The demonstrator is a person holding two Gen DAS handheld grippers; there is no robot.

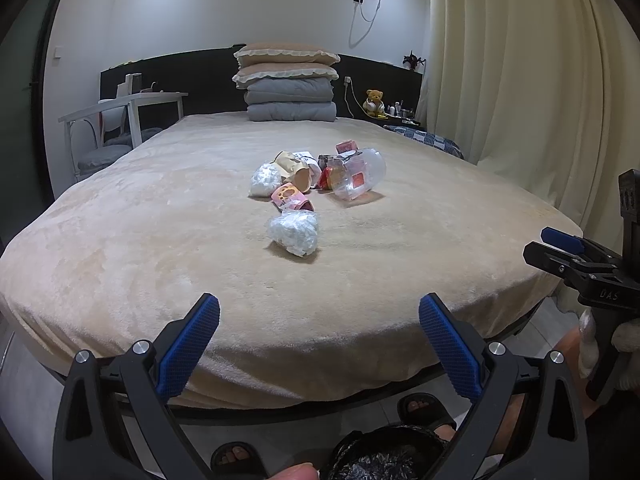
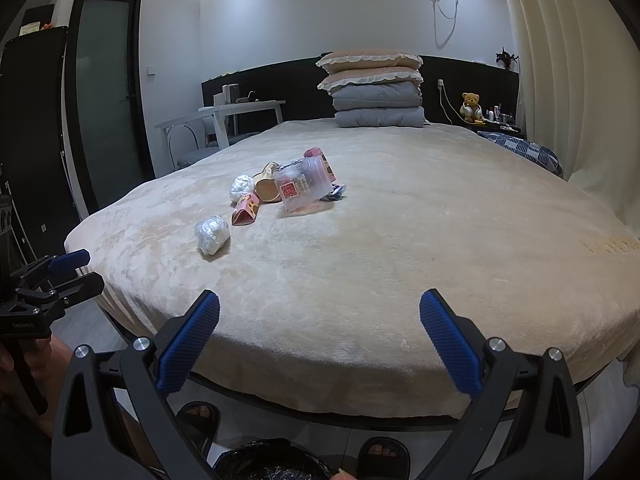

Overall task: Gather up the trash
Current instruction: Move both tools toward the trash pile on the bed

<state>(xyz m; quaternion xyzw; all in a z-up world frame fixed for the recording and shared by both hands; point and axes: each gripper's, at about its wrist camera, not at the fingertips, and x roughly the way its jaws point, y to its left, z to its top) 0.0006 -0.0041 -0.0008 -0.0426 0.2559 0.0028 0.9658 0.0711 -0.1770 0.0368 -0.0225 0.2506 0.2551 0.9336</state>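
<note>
Your L gripper [image 1: 319, 314] & R gripper [image 2: 319, 310] both hang w/ fingers apart, empty, over bed [image 1: 360, 300] edge; trash pile [image 1: 316, 176] sits mid-bed, well apart.

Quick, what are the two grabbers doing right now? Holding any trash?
Left gripper: open, holding nothing.
Right gripper: open, holding nothing.

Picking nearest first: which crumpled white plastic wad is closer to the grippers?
The lone wad in front of the pink carton; the other wad lies farther back, left of the pile.
</note>
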